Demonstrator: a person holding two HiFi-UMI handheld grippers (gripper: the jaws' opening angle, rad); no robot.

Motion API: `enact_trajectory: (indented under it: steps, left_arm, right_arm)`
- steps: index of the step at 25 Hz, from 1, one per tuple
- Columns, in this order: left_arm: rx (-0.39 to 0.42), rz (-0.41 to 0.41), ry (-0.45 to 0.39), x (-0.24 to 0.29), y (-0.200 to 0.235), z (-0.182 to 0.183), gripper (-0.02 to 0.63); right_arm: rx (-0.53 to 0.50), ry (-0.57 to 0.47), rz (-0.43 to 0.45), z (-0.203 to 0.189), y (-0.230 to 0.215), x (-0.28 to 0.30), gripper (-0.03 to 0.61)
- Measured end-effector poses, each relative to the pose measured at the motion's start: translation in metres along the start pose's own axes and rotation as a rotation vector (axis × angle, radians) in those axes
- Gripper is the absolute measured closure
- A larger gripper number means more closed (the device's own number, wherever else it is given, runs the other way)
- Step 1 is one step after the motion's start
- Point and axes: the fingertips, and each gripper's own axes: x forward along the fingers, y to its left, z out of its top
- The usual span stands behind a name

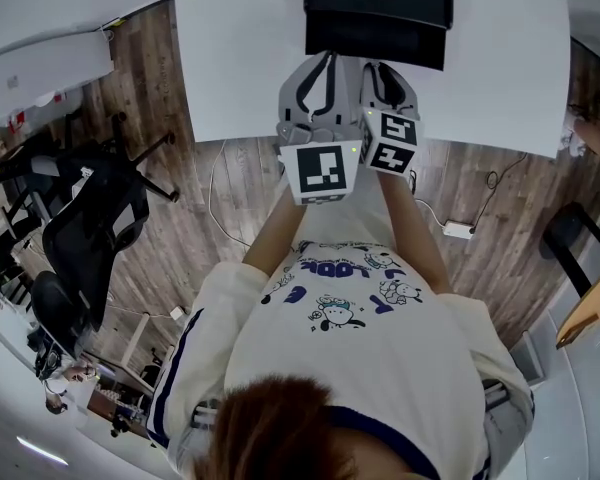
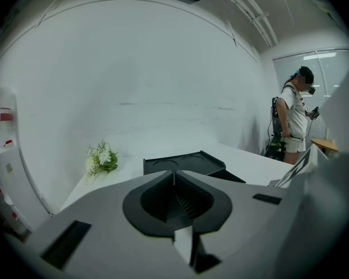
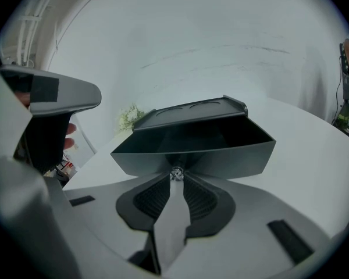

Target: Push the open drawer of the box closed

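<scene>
Your right hand-held gripper (image 3: 175, 182) has its jaws pressed together, with the tip at the small knob (image 3: 175, 174), seemingly touching it. The open drawer (image 3: 232, 153) lies dead ahead at frame centre, its long axis crosswise. The box (image 1: 377, 13) sits at top centre on the bench (image 1: 240, 58). Your left hand-held gripper (image 2: 174, 178), likewise pressed together and empty, stands short of the box. The right is nearer, and I judge the push should go straight forward.

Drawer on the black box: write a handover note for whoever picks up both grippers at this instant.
Left gripper: shut, empty, pointed past the left side of the box.
Right gripper: shut, tips at the knob of the drawer; I cannot tell whether they touch.
The drawer stands open, and the box sits on the white table.
Done: right gripper lined up on the drawer front.
Left: push the drawer fully in.
</scene>
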Motion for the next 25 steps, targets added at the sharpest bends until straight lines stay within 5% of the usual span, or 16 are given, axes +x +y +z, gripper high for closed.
enact_trajectory:
  steps: [25]
  left_arm:
    - [-0.017, -0.054, 0.025, 0.045, 0.022, 0.006, 0.594]
  right_arm:
    - [0.001, -0.015, -0.064, 0.029, -0.013, 0.033, 0.502]
